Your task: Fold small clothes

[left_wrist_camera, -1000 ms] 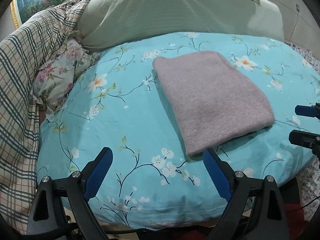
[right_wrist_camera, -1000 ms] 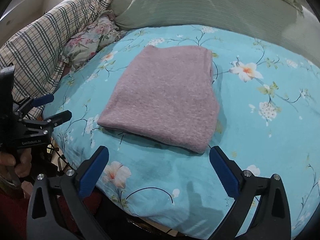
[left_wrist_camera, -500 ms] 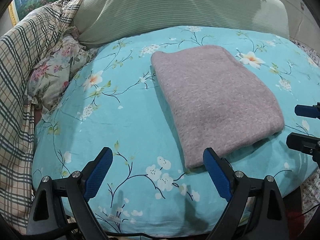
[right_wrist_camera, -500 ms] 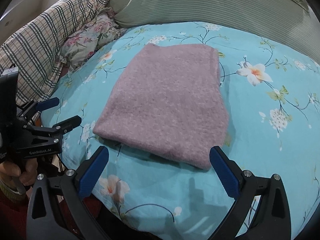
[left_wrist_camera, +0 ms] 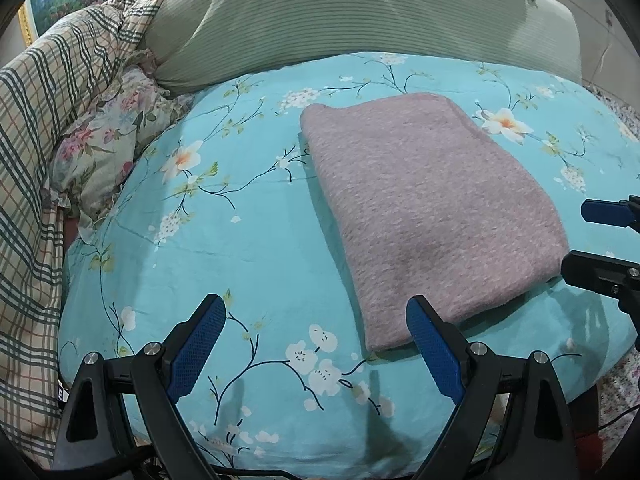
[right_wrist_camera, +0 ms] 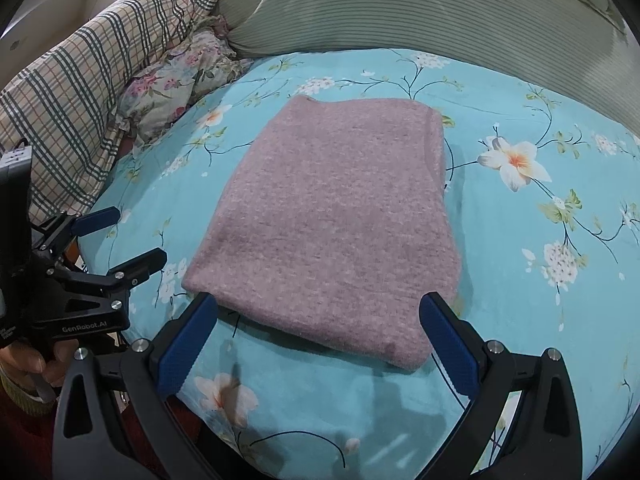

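Note:
A mauve knitted garment lies folded into a flat rectangle on the turquoise floral bedsheet. My left gripper is open, low over the sheet, its right finger at the garment's near corner. My right gripper is open too, its fingers straddling the garment's near edge without holding it. Each gripper shows in the other's view: the right gripper at the right edge, the left gripper at the left, held by a hand.
A ribbed green pillow lies behind the garment. A plaid quilt and a floral pillow are piled at the left. The bed's front edge runs just below both grippers.
Both grippers have moved forward toward the folded garment, which now sits closer to their fingers. Both stayed open; the garment has not moved.

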A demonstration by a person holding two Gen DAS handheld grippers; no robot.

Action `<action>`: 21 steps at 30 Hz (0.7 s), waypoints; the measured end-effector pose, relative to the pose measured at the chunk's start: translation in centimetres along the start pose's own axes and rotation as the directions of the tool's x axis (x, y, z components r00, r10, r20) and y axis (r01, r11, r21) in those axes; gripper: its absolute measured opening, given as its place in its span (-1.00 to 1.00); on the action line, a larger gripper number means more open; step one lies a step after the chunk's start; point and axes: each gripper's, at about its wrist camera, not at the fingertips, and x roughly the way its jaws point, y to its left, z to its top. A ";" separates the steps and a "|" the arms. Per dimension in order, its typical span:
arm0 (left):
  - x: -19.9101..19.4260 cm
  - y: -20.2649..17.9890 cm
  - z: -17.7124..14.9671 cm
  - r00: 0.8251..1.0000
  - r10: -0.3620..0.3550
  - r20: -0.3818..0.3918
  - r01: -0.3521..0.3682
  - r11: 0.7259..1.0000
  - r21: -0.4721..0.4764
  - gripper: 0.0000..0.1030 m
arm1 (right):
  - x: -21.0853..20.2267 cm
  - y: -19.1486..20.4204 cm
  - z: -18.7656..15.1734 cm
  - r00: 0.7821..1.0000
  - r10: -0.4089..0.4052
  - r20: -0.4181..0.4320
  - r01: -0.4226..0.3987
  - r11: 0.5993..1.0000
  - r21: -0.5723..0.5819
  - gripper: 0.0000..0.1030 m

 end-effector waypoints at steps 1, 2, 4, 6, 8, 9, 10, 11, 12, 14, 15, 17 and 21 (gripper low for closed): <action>0.0 0.0 0.0 1.000 0.001 -0.001 -0.001 1.000 -0.001 0.79 | 0.1 0.1 0.1 1.000 -0.001 -0.003 0.001 1.000 0.000 0.96; 0.0 -0.1 0.1 1.000 0.001 -0.001 -0.001 1.000 -0.005 0.79 | 0.2 0.1 0.1 1.000 -0.001 -0.004 0.001 1.000 0.000 0.96; 0.1 -0.1 0.3 1.000 -0.003 -0.003 0.003 1.000 -0.011 0.79 | 0.3 0.2 0.2 1.000 0.001 -0.009 -0.001 1.000 -0.004 0.96; 0.1 -0.1 0.4 1.000 -0.006 -0.004 0.006 1.000 -0.017 0.79 | 0.4 0.4 0.3 1.000 -0.002 -0.015 0.002 1.000 -0.011 0.96; 0.1 0.0 0.6 1.000 -0.011 -0.003 0.011 1.000 -0.022 0.79 | 0.4 0.7 0.4 1.000 -0.006 -0.015 0.005 1.000 -0.019 0.96; 0.0 0.0 0.6 1.000 -0.012 -0.002 0.012 1.000 -0.025 0.79 | 0.3 0.9 0.4 1.000 -0.006 -0.013 0.006 1.000 -0.021 0.96; -0.2 0.1 0.7 1.000 -0.013 0.002 0.013 0.999 -0.029 0.79 | 0.2 1.1 0.3 1.000 -0.007 -0.012 0.007 1.000 -0.022 0.96; -0.3 0.1 0.7 1.000 -0.013 0.005 0.014 0.999 -0.031 0.79 | 0.1 1.2 0.2 1.000 -0.006 -0.011 0.006 1.000 -0.026 0.96; -0.5 0.0 0.7 1.000 -0.013 0.008 0.013 0.999 -0.034 0.79 | 0.0 1.3 0.2 1.000 -0.005 -0.010 0.005 1.000 -0.029 0.96; -0.9 -0.2 0.6 1.000 -0.012 0.011 0.013 0.999 -0.033 0.80 | -0.3 1.4 0.0 1.000 -0.007 -0.007 0.007 0.999 -0.036 0.96; -1.0 -0.2 0.6 1.000 -0.012 0.013 0.013 0.999 -0.033 0.79 | -0.5 1.6 -0.2 1.000 -0.010 -0.006 0.010 0.999 -0.038 0.96; -1.5 -0.2 0.4 1.000 -0.016 0.019 0.017 0.999 -0.034 0.79 | -0.8 1.8 -0.4 1.000 -0.014 -0.003 0.014 0.999 -0.042 0.96; -2.3 -0.4 0.1 0.999 -0.019 0.030 0.020 0.999 -0.035 0.80 | -1.2 1.9 -0.8 1.000 -0.012 0.000 0.012 0.999 -0.041 0.96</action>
